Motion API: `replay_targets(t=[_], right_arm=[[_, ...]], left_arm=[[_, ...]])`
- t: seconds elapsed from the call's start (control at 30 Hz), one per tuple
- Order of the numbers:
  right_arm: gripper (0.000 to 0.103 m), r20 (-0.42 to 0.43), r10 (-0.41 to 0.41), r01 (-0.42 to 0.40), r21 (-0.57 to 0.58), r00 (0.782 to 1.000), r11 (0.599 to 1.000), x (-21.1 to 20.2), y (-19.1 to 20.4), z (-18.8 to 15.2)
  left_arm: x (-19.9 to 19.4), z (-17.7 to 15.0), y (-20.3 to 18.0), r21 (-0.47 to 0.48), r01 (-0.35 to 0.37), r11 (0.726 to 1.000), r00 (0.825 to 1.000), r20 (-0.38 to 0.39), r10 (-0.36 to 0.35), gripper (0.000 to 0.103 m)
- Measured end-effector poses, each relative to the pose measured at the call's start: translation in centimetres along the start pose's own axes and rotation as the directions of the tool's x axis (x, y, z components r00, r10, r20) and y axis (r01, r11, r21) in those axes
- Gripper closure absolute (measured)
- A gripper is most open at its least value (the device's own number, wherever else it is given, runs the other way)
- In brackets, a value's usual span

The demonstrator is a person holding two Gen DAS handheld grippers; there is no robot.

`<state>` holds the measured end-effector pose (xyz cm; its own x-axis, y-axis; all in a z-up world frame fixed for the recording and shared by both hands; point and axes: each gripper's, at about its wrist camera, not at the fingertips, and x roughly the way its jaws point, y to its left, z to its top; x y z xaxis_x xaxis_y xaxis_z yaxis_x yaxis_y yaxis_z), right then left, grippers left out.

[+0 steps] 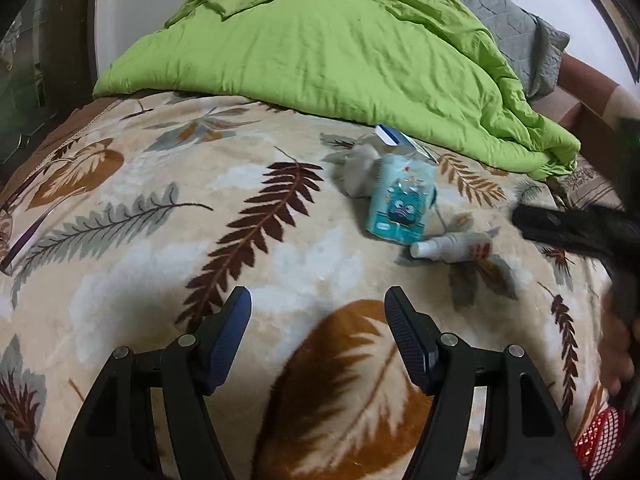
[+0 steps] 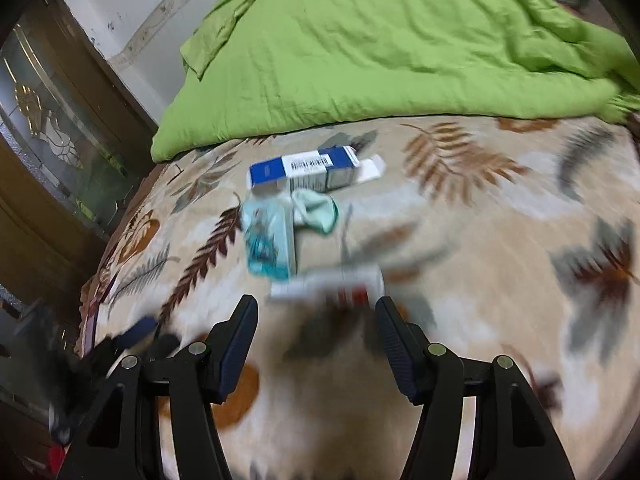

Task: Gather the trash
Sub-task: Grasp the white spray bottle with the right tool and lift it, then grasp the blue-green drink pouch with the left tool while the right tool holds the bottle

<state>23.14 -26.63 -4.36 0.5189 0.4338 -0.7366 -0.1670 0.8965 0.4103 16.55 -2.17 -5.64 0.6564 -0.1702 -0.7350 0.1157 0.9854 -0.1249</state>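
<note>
Right wrist view shows the trash in a loose cluster on the leaf-print blanket (image 2: 480, 216): a white bottle (image 2: 326, 284) lying on its side nearest, a teal carton (image 2: 268, 240) just behind it to the left, a crumpled pale wrapper (image 2: 316, 210) beside the carton, and a blue-and-white box (image 2: 308, 168) farthest, near the green duvet (image 2: 380, 48). The right gripper (image 2: 316, 320) hangs just short of the bottle, jaws spread and empty. In the left wrist view the left gripper (image 1: 318, 312) is also spread and empty, over bare blanket, well apart from the cluster, which lies to its far right.

Nothing is collected yet. Judged risks: the bottle is round and may roll off the soft surface if one pad nudges it first. The plush blanket may be pinched along with the item if the jaws descend too deep. The items lie close together, so closing on one may push its neighbours.
</note>
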Motion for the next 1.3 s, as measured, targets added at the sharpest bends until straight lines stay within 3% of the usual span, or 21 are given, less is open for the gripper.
replay_targets(t=[0.1,0.2,0.33,0.43,0.57,0.7,0.77,0.83,0.87,1.0,1.17,1.3], right_arm=[[0.038,-0.042,-0.004,0.004,-0.001,0.999,1.000,3.0,-0.7,2.0],[0.038,-0.126,0.042,-0.040,0.022,0.991,0.999,5.9,-1.9,3.0],[0.037,-0.209,0.144,-0.133,0.063,0.967,0.989,6.8,-2.6,2.3],[0.037,-0.250,0.172,-0.173,0.016,0.953,0.985,6.3,-1.5,0.9],[0.037,-0.275,0.106,-0.136,-0.093,0.956,0.986,6.0,1.2,-1.1],[0.046,-0.272,-0.048,-0.017,-0.233,0.961,0.972,6.9,3.3,-2.2],[0.047,-0.267,-0.070,0.000,-0.254,0.961,0.967,7.0,3.5,-2.7],[0.063,-0.256,-0.110,0.037,-0.273,0.960,0.961,6.9,3.5,-3.0],[0.063,-0.254,-0.114,0.044,-0.265,0.961,0.963,6.8,3.4,-3.1],[0.069,-0.214,-0.115,0.076,-0.183,0.970,0.980,5.2,2.4,-4.2],[0.070,-0.069,-0.100,0.103,0.044,0.993,0.994,0.5,1.1,-7.2],[0.070,-0.002,-0.110,0.110,0.128,0.994,0.986,-1.9,1.0,-9.3]], left_arm=[[0.3,0.1,0.4,-0.002,0.001,1.000,1.000,-0.001,-0.001,0.035],[0.5,0.1,0.6,-0.010,0.010,1.000,1.000,-0.010,-0.010,0.035],[0.7,0.1,0.5,-0.003,0.017,1.000,1.000,-0.014,-0.017,0.035],[0.7,0.2,0.3,0.000,0.020,1.000,1.000,-0.013,-0.020,0.035],[0.5,0.1,-0.1,0.008,0.020,1.000,1.000,-0.008,-0.020,0.035],[0.5,-0.1,-0.3,0.021,0.025,0.999,1.000,-0.011,-0.024,0.035],[0.5,-0.2,-0.4,0.026,0.028,0.999,1.000,-0.013,-0.028,0.035],[0.5,-0.2,-0.6,0.030,0.038,0.999,0.999,-0.015,-0.037,0.035],[0.6,-0.1,-0.8,0.033,0.043,0.999,0.999,-0.014,-0.042,0.035],[1.0,0.3,-1.8,0.053,0.095,0.994,0.995,-0.031,-0.093,0.035],[2.1,1.5,-3.7,0.091,0.145,0.985,0.988,-0.058,-0.140,0.031],[4.5,3.2,-4.4,0.086,0.125,0.988,0.990,-0.083,-0.118,0.026]])
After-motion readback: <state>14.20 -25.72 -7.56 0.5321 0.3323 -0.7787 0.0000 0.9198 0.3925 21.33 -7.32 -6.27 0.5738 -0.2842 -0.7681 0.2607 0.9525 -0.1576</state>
